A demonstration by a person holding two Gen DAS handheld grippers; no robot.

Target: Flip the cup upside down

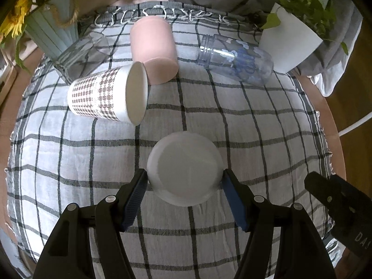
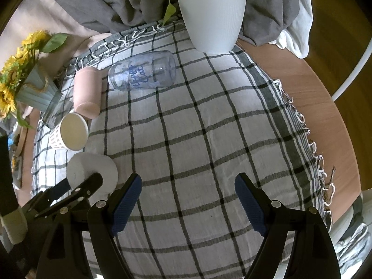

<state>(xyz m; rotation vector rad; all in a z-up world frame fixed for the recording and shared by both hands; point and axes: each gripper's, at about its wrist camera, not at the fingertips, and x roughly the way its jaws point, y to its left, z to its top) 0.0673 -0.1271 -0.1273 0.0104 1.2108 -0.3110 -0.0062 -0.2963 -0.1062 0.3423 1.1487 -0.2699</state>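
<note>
A white cup [image 1: 184, 168] stands upside down on the checked cloth [image 1: 255, 121], flat base up. My left gripper [image 1: 184, 181] has a finger on each side of it; the pads touch or nearly touch its sides. The cup also shows in the right wrist view [image 2: 91, 169], partly hidden by the left gripper. My right gripper [image 2: 188, 186] is open and empty over bare cloth [image 2: 209, 127]; one of its fingers shows at the right of the left wrist view [image 1: 325, 188].
A houndstooth paper cup [image 1: 109, 94], a pink cup [image 1: 153, 50], a clear printed jar [image 1: 236, 58] and a clear glass [image 1: 81, 54] lie on their sides at the back. A white plant pot [image 2: 211, 21] and a sunflower vase [image 1: 51, 25] stand at the far edge.
</note>
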